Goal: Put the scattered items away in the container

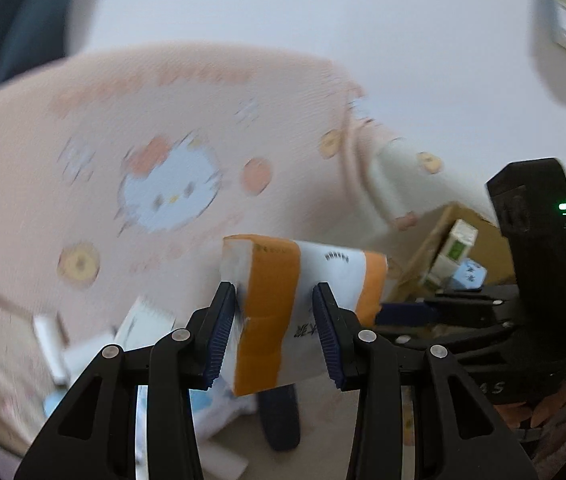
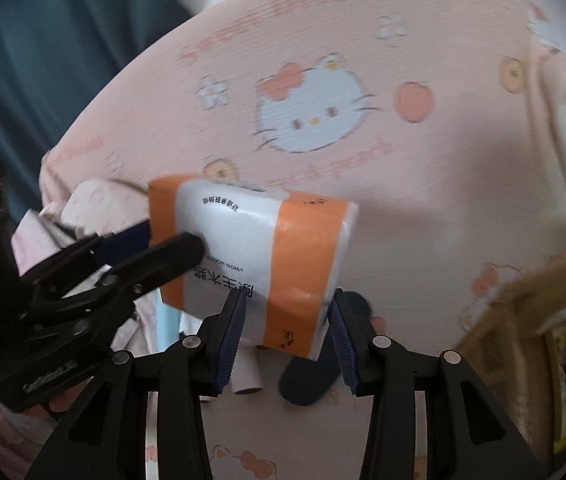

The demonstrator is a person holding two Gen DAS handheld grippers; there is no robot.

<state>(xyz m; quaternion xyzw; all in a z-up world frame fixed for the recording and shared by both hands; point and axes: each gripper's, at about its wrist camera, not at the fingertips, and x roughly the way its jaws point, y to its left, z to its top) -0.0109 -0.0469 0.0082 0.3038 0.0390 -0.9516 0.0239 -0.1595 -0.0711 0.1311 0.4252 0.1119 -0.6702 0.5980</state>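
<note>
Right now you have the orange-and-white tissue pack (image 2: 255, 248) lifted above the pink cartoon-print bedding (image 2: 363, 60), carried by both grippers at once. Your right gripper (image 2: 287, 320) clamps its near end; your left gripper (image 1: 275, 316) clamps the opposite end, pads pressed on each side. To the far right sits the cardboard box (image 1: 483, 248), with small cartons inside. A dark slipper (image 2: 311, 380) lies below.
</note>
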